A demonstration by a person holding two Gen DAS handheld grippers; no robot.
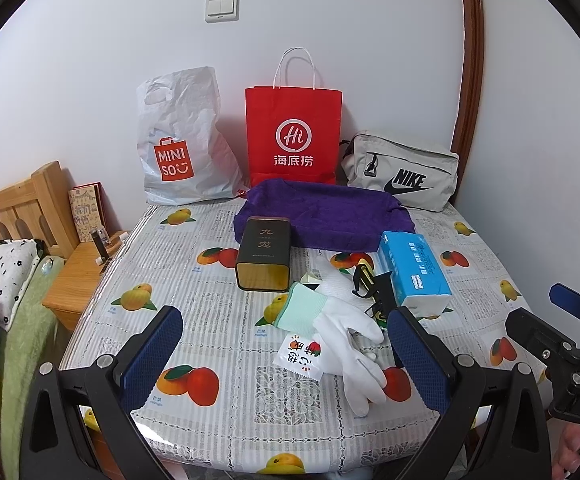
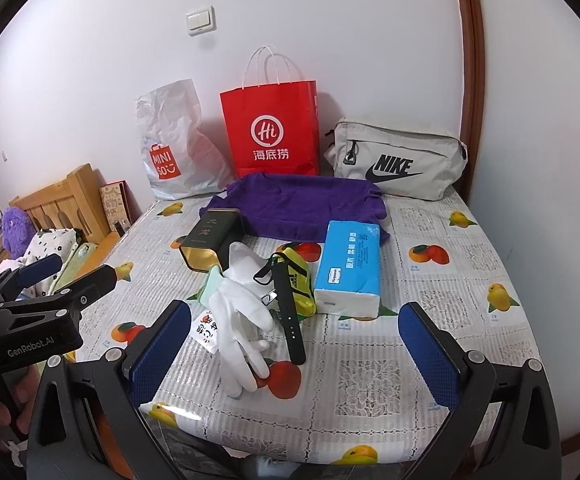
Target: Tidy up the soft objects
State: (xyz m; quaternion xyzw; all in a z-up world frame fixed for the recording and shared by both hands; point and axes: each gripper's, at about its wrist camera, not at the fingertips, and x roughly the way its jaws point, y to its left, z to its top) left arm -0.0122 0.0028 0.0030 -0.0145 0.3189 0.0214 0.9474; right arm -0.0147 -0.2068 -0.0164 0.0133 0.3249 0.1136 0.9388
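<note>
White gloves (image 1: pixel 345 336) with a mint cuff lie mid-table, also in the right wrist view (image 2: pixel 242 320). A small snack packet (image 1: pixel 301 354) lies beside them. A purple towel (image 1: pixel 321 216) lies behind, seen too in the right wrist view (image 2: pixel 297 204). A blue tissue pack (image 2: pixel 347 268), a yellow pouch (image 2: pixel 299 280) and a black watch strap (image 2: pixel 288 312) lie to the right. My left gripper (image 1: pixel 290 360) is open and empty above the near table edge. My right gripper (image 2: pixel 293 356) is open and empty, just right of the left one.
A black and gold tin (image 1: pixel 264 254) lies on its side. A Miniso plastic bag (image 1: pixel 178 144), a red paper bag (image 1: pixel 291 132) and a grey Nike bag (image 1: pixel 401 172) stand against the wall. A wooden bedside stand (image 1: pixel 78 272) and bed are to the left.
</note>
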